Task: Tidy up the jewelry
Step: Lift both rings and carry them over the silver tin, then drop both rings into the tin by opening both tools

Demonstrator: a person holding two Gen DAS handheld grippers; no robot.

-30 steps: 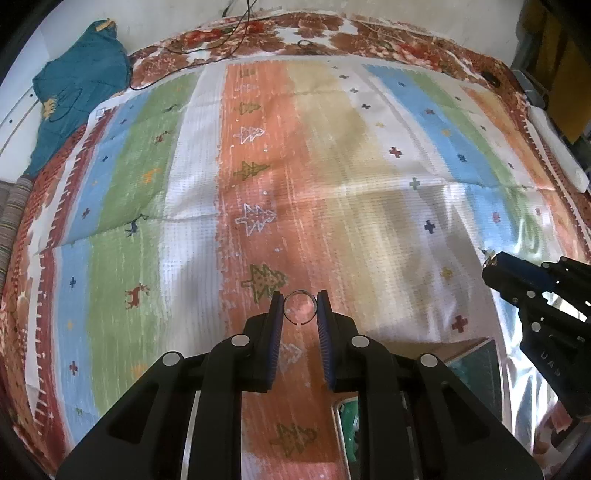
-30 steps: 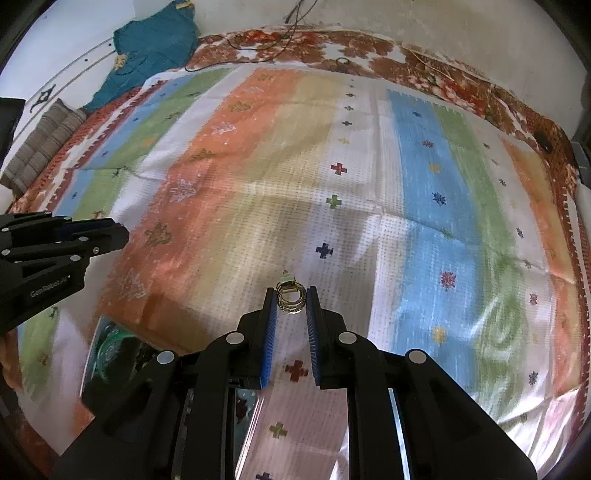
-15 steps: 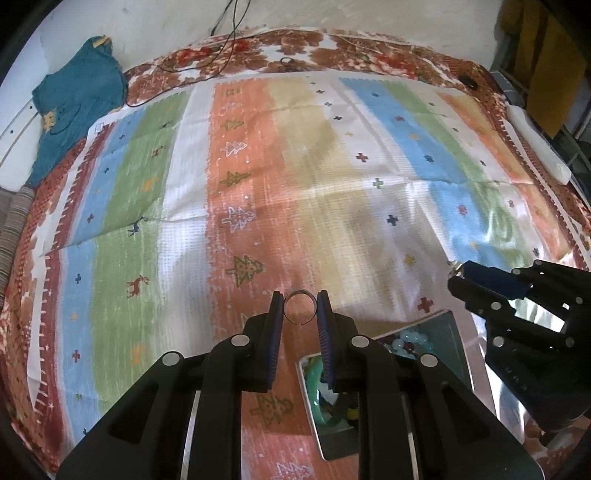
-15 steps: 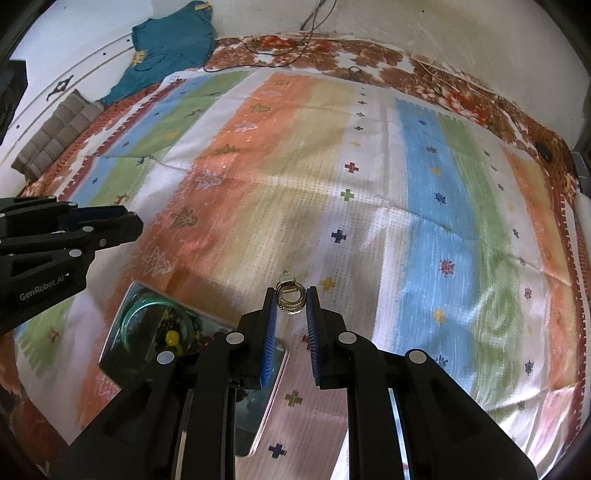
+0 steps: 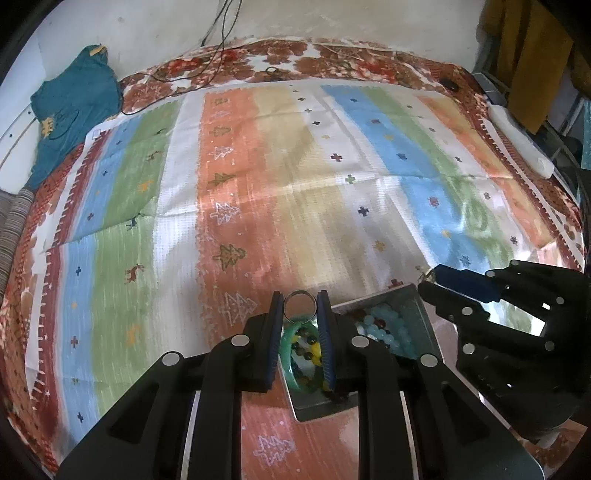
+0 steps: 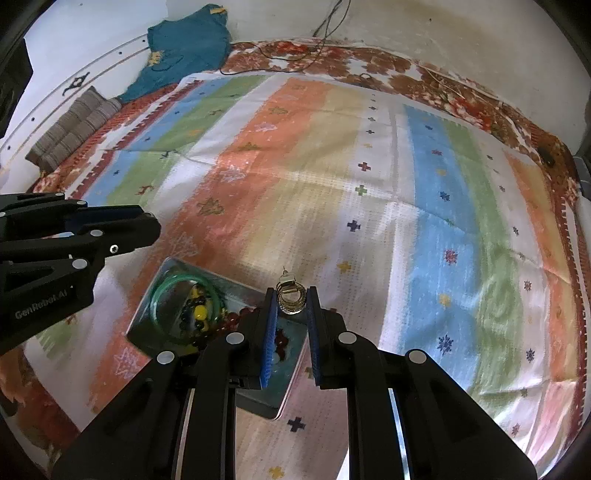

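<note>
Home setting, a bedroom or living room by the look of it. Large soft surface, probably a bed or floor mattress, covered with a striped printed sheet in orange, blue, green and white, over a red floral cover. Teal garment dumped at the far left corner against a plain whitewashed wall. Folded striped cloth lies nearby. Loose cable trails down the wall. Yellow fabric hangs at right.
</note>
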